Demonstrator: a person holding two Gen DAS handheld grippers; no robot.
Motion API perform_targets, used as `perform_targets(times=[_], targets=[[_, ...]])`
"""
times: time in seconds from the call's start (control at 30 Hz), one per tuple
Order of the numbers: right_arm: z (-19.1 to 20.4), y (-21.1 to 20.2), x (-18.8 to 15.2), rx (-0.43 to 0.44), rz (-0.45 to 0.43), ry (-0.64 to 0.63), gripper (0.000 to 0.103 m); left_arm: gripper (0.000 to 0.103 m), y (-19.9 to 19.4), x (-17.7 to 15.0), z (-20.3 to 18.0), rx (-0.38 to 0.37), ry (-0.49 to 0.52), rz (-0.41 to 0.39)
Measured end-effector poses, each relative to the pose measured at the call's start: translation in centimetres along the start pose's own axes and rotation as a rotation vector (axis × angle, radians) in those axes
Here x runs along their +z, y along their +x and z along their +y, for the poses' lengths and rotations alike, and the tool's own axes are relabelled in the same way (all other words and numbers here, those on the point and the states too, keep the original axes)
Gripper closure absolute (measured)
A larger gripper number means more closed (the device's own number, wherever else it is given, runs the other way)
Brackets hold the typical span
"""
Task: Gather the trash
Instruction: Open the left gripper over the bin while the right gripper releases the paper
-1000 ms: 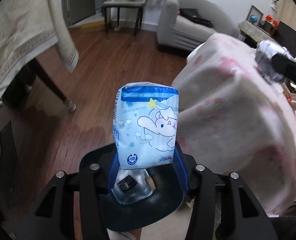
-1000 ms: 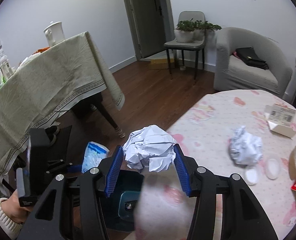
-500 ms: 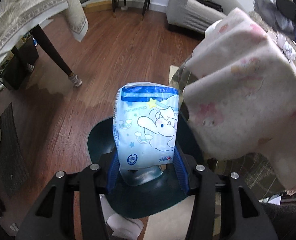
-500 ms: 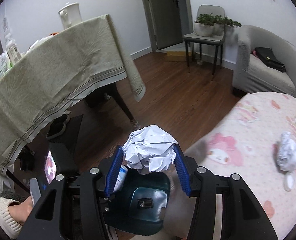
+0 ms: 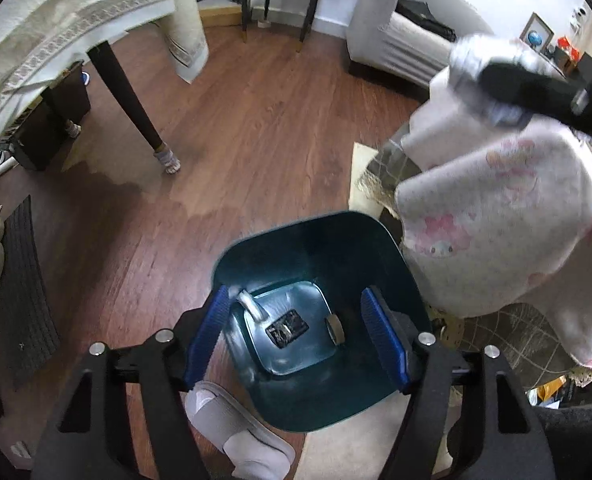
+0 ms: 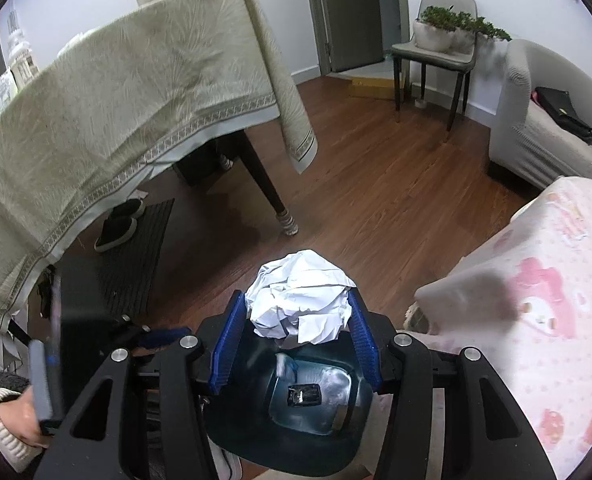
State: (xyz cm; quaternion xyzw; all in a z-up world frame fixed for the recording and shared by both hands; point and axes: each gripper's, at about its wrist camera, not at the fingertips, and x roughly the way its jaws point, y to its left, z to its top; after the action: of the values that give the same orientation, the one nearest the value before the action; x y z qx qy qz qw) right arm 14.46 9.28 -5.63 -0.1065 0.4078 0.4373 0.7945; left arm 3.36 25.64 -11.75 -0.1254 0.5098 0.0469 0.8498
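Note:
A dark teal bin point(image 5: 315, 236) stands on the floor right under my left gripper point(image 5: 296, 300). The left jaws are opening and nothing is pressed between the blue pads. A pale blurred shape point(image 5: 252, 305) hangs just inside the bin by the left pad. On the bin's bottom lie a small black item point(image 5: 288, 326) and a short roll point(image 5: 335, 328). My right gripper point(image 6: 296, 308) is shut on a crumpled white paper ball point(image 6: 299, 300), held over the bin point(image 6: 248, 432). In the left wrist view the right gripper point(image 5: 491, 80) is a blur at the upper right.
A pink-patterned cloth point(image 5: 495, 220) hangs off a low table beside the bin. A white slipper point(image 5: 232, 428) lies by the bin's near side. A table leg point(image 5: 128, 96) and beige tablecloth point(image 6: 136, 92) stand across the wood floor. A hand point(image 6: 12, 420) holds the left gripper.
The blue-and-white tissue pack has left the left gripper's jaws, which now stand wider. Both grippers have come over the bin and lower. The right one still grips the paper ball.

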Motion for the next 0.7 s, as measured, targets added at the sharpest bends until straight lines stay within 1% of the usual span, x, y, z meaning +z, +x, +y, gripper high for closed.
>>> perform_targets(times=[0.13, 0.4, 0.53, 0.7], targets=[[0.8, 1.7, -0.4, -0.003, 0.042, -0.014, 0.051, 0.037, -1.6, 0.5, 0.9, 0.001, -0.022, -0.047], [1.9, 4.5, -1.4, -0.013, 0.115, -0.041, 0.051, 0.049, -4.0, 1.4, 2.4, 0.009, -0.053, -0.13], [2.3, 6.0, -2.0, -0.018, 0.161, -0.057, 0.051, 0.054, -4.9, 1.9, 2.9, 0.0, -0.062, -0.165], [2.8, 8.2, -3.8, -0.032, 0.253, -0.095, 0.051, 0.059, -6.5, 2.7, 3.4, -0.017, -0.08, -0.208]])
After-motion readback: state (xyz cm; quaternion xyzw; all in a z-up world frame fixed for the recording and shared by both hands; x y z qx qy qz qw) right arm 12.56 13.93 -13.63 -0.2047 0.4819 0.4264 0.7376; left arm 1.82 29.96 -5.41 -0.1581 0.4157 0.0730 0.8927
